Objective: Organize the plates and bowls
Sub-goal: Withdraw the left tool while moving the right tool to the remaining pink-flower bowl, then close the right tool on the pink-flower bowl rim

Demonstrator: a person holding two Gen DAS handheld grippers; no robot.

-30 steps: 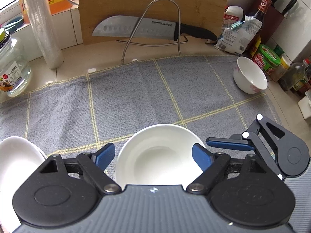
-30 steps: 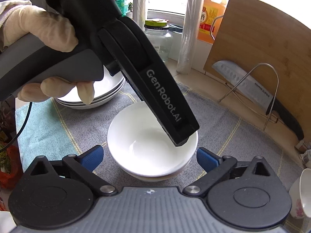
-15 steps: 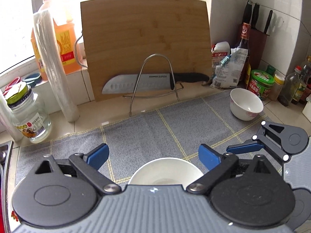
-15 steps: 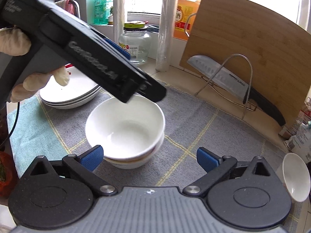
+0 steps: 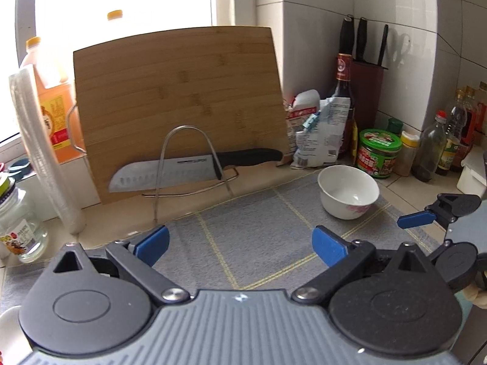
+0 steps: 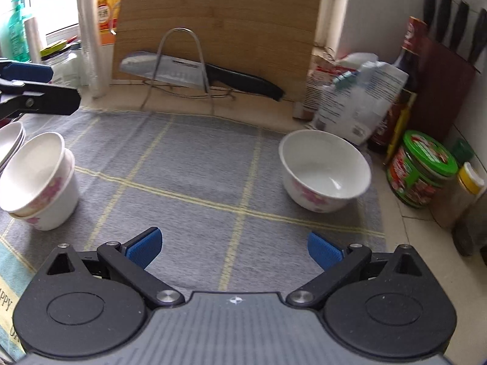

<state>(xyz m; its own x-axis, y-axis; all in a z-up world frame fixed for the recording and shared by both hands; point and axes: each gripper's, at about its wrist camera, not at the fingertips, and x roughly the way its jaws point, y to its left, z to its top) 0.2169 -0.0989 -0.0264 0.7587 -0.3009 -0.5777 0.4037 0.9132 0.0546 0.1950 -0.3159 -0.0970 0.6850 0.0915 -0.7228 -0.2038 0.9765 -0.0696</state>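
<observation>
A lone white bowl with a pink flower (image 6: 324, 172) sits on the grey mat (image 6: 194, 164) at the right, also seen in the left wrist view (image 5: 349, 191). Two nested flowered bowls (image 6: 38, 181) stand at the mat's left, with stacked plates (image 6: 10, 140) behind them. My right gripper (image 6: 234, 248) is open and empty, well short of the lone bowl. My left gripper (image 5: 240, 243) is open and empty, raised over the mat. The left gripper's fingers (image 6: 27, 71) show at the left edge of the right wrist view.
A bamboo cutting board (image 5: 179, 103) and a knife on a wire rack (image 5: 188, 170) stand behind the mat. Bags, bottles and jars (image 6: 423, 173) crowd the right corner. A glass jar (image 5: 18, 228) and a roll of cups (image 5: 45, 152) stand at the left.
Both grippers have drawn back from the nested bowls. The left one rose and tilted up; the right one swung right toward the lone bowl.
</observation>
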